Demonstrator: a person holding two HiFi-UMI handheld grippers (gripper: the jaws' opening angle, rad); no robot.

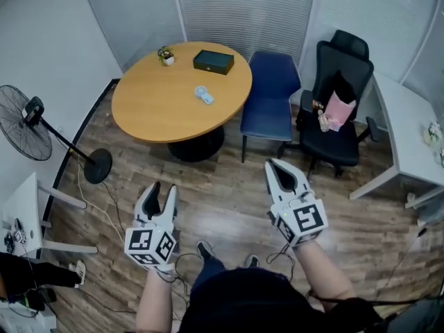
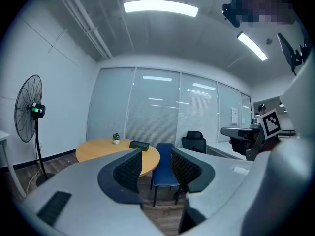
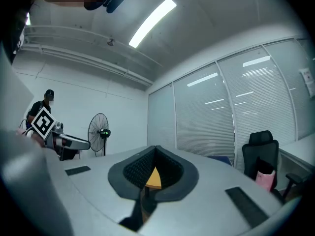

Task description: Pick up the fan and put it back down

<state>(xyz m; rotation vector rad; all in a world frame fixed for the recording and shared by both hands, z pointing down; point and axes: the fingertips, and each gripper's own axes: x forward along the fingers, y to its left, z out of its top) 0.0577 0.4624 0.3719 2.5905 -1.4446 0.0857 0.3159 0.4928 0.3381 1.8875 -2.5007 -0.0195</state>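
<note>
A small pale hand fan (image 1: 204, 96) lies flat on the round wooden table (image 1: 156, 109), far ahead of both grippers. A black pedestal fan (image 1: 26, 122) stands on the floor to the left, also showing in the left gripper view as the pedestal fan (image 2: 28, 108) and in the right gripper view as the pedestal fan (image 3: 100, 127). My left gripper (image 1: 161, 188) is held in the air above the floor with its jaws open and nothing between them (image 2: 156, 154). My right gripper (image 1: 277, 165) is level beside it, shut and empty (image 3: 155, 149).
On the table are a black box (image 1: 213, 61) and a small potted plant (image 1: 166, 55). A blue chair (image 1: 272, 92) and a black office chair (image 1: 340, 109) with a pink bag stand to its right. White desks flank the room (image 1: 409, 130). Cables trail on the wooden floor.
</note>
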